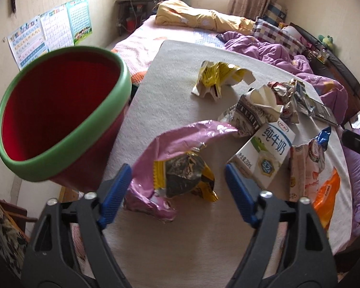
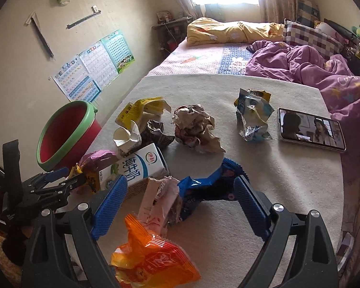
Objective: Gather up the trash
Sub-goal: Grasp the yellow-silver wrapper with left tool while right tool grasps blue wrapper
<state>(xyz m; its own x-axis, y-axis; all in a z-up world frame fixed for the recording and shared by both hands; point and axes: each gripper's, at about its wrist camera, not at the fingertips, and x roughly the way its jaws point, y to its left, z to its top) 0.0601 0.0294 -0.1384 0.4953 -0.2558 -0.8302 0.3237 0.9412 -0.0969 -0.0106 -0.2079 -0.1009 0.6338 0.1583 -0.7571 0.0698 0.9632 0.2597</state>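
Cream cloth (image 1: 180,76) covers the table beside a bed. From my left wrist, my left gripper (image 1: 178,180) stands released, its jaws either side of a yellow wrapper (image 1: 184,180) on a pink bag (image 1: 175,139); the red bin (image 1: 60,115) sits at 9 o'clock, a milk carton (image 1: 266,153) at 3. From my right wrist, my right gripper (image 2: 180,196) gapes around a pink-and-blue wrapper (image 2: 180,192), not pinching; orange packet (image 2: 151,259) at 6, phone (image 2: 310,129) at 2.

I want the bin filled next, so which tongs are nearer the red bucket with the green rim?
Left. The left tongs hover beside the red bucket with the green rim; the right tongs sit farther along the table.
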